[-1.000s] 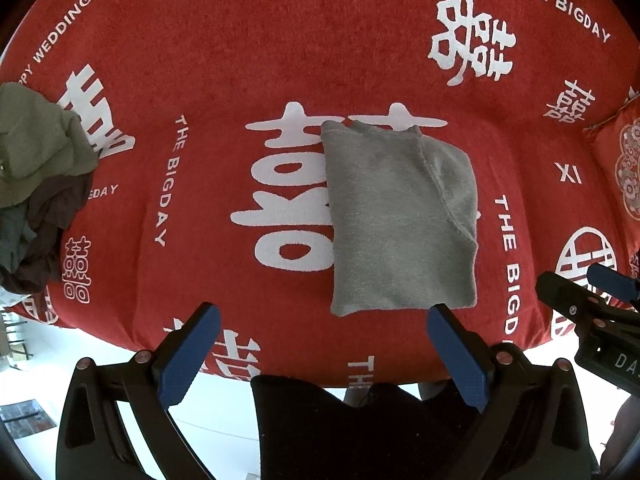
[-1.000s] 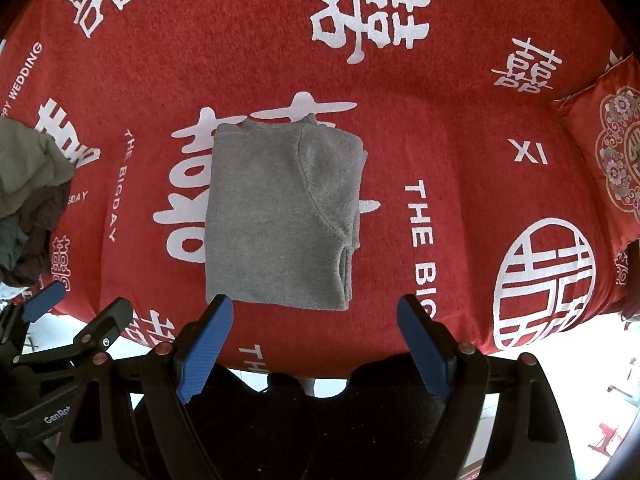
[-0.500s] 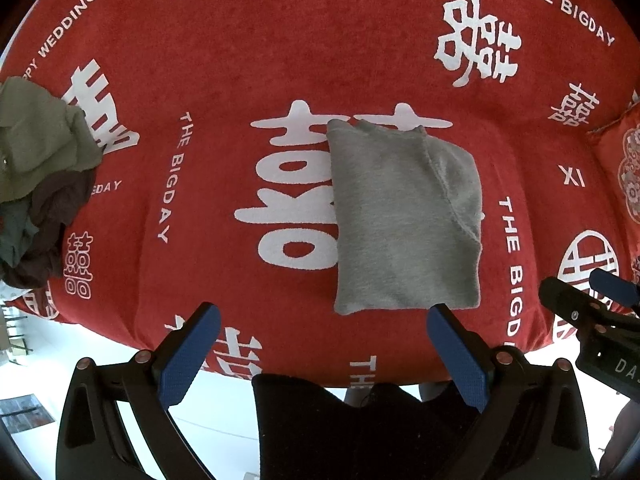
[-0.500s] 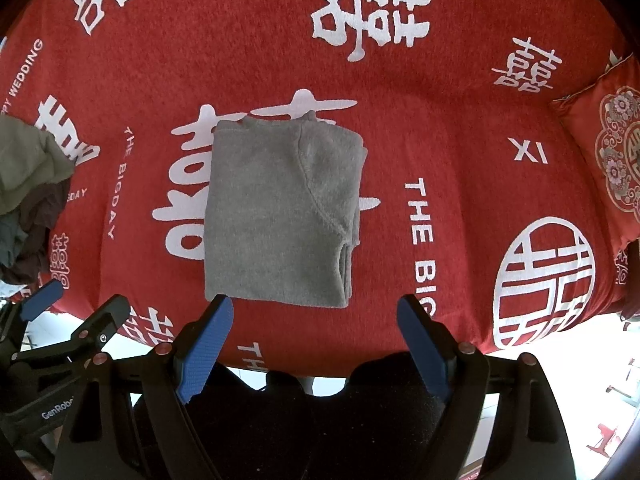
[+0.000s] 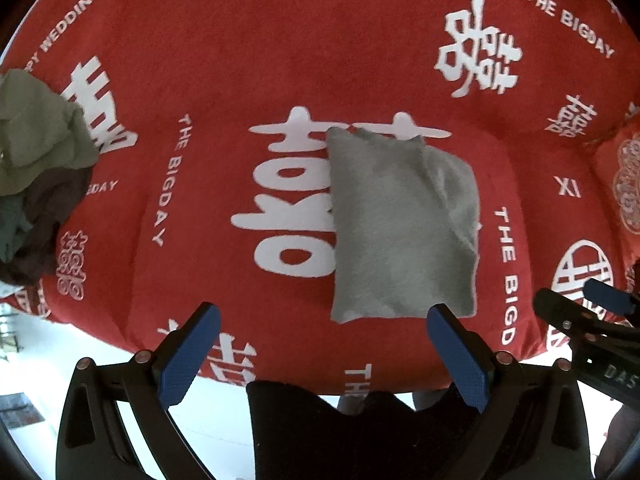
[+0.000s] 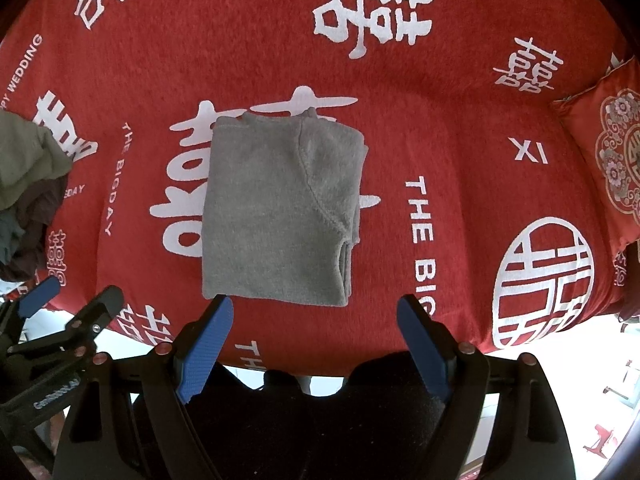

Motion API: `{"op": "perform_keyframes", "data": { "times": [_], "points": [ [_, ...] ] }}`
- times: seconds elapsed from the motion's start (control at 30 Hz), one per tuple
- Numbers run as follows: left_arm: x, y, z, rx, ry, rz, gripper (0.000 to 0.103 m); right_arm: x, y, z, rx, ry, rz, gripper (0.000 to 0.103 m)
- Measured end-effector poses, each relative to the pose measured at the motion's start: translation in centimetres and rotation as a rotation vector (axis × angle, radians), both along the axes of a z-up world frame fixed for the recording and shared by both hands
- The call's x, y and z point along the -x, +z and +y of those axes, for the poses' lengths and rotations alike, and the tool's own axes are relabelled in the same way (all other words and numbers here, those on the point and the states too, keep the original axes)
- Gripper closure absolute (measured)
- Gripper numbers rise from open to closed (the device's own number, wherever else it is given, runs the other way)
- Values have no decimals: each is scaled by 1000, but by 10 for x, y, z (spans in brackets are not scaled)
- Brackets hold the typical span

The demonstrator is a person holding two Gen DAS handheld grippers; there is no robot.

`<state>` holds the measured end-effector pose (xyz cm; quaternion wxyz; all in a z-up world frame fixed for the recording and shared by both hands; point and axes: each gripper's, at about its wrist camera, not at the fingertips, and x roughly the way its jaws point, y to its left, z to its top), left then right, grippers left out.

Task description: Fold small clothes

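Observation:
A grey knit garment lies folded into a narrow rectangle on the red printed sofa cover. It also shows in the right wrist view. My left gripper is open and empty, held above the sofa's front edge, just left of the garment's near hem. My right gripper is open and empty, just in front of the same hem. The right gripper also shows at the right edge of the left wrist view, and the left gripper at the lower left of the right wrist view.
A heap of olive, brown and dark green clothes sits at the sofa's left end, also seen in the right wrist view. A red embroidered cushion lies at the right end. White floor lies below the front edge.
Both grippers have drifted slightly; the garment sits a little higher and closer in the views. The garment itself has not moved, and both jaws stay open.

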<state>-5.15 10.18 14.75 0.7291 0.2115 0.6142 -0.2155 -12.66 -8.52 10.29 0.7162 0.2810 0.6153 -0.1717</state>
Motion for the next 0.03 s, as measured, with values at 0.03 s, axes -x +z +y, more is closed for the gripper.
{"op": "perform_keyframes", "data": {
  "times": [0.03],
  "points": [
    [0, 1, -1, 4, -3, -2, 0, -1, 0, 0, 2, 2, -1, 17]
  ]
}}
